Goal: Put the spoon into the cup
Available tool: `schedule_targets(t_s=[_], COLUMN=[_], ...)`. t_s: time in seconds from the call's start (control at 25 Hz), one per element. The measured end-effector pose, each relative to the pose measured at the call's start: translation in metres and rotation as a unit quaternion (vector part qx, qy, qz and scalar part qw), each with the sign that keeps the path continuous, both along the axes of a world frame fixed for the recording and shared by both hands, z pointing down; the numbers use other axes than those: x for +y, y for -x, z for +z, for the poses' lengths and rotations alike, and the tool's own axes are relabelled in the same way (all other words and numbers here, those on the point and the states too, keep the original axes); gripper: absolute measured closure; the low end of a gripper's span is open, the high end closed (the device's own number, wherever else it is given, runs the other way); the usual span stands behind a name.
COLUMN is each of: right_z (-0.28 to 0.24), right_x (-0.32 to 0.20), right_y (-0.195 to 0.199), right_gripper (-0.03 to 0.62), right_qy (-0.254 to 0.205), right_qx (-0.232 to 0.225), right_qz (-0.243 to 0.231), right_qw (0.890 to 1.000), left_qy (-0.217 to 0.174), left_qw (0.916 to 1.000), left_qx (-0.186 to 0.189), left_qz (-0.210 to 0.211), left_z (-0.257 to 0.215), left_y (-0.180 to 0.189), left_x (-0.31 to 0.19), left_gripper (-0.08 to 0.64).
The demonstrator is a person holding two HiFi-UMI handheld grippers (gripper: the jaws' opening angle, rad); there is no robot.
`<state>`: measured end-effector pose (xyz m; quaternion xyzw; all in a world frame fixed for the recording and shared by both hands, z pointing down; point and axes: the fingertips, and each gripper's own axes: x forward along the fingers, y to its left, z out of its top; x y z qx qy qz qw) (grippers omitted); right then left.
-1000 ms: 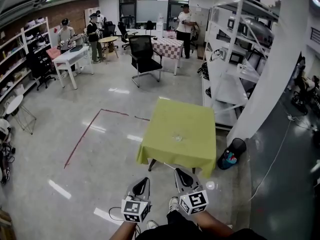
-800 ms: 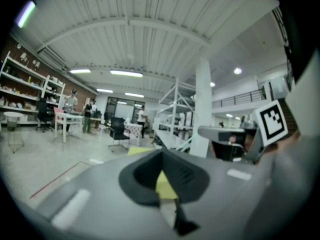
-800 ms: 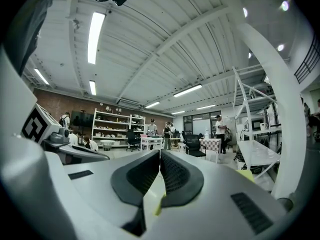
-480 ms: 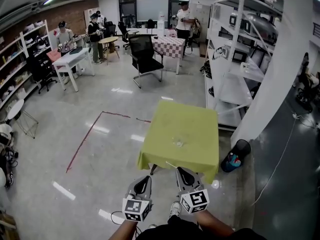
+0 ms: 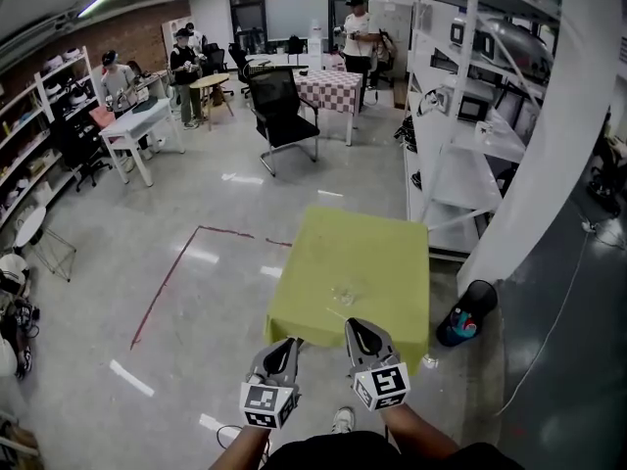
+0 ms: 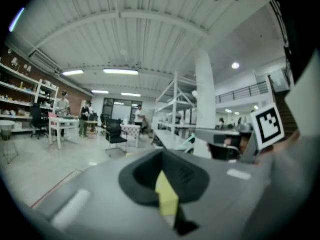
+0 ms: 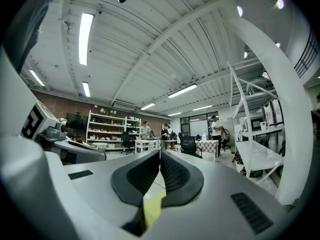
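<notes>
A small clear glass cup (image 5: 343,293) stands near the front middle of a yellow-green table (image 5: 377,248) in the head view. Just in front of it lies a thin pale streak (image 5: 336,310) that may be the spoon; it is too small to tell. My left gripper (image 5: 287,347) and right gripper (image 5: 358,330) are held side by side below the table's near edge, well short of the cup. Both are shut and hold nothing. In the left gripper view the left gripper (image 6: 162,156) shows closed jaws with a sliver of table between them. The right gripper (image 7: 160,155) looks the same.
A white shelving rack (image 5: 460,155) and a white pillar (image 5: 554,145) stand right of the table. A black bin (image 5: 472,304) sits by the table's right corner. A black chair (image 5: 284,106), a checkered table (image 5: 329,90) and several people are far behind. Red tape (image 5: 162,282) marks the floor.
The table and cup have come closer and lower in the head view as the person walks toward them. Both grippers stay shut, side by side.
</notes>
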<state>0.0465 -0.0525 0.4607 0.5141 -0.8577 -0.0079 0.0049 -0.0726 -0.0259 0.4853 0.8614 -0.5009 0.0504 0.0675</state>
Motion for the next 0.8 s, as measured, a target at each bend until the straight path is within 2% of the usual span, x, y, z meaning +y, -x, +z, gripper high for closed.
schedule_targets(t_s=[0.28,0.64,0.8], right_z=[-0.002,-0.006,-0.007], right_x=[-0.039,-0.076,-0.091], right_y=[-0.02,-0.049,-0.051], right_gripper=[0.58,0.58,0.58], right_qy=[0.005,0.014,0.012], right_qx=[-0.025,-0.044,-0.036], right_qz=[-0.009,-0.012,-0.019], right_qw=[1.0,0.999,0.999], left_qy=[0.012,0.038,0.037], left_qw=[0.9999,0.998,0.9983], left_qx=[-0.001,0.022,0.022], left_qz=[-0.004,-0.047,-0.04], left_z=[0.0,0.014,0.012], left_y=[-0.015,-0.019,-0.029], left_x=[-0.037,-0.077,-0.092], left_gripper=[0.555,0.555,0.555])
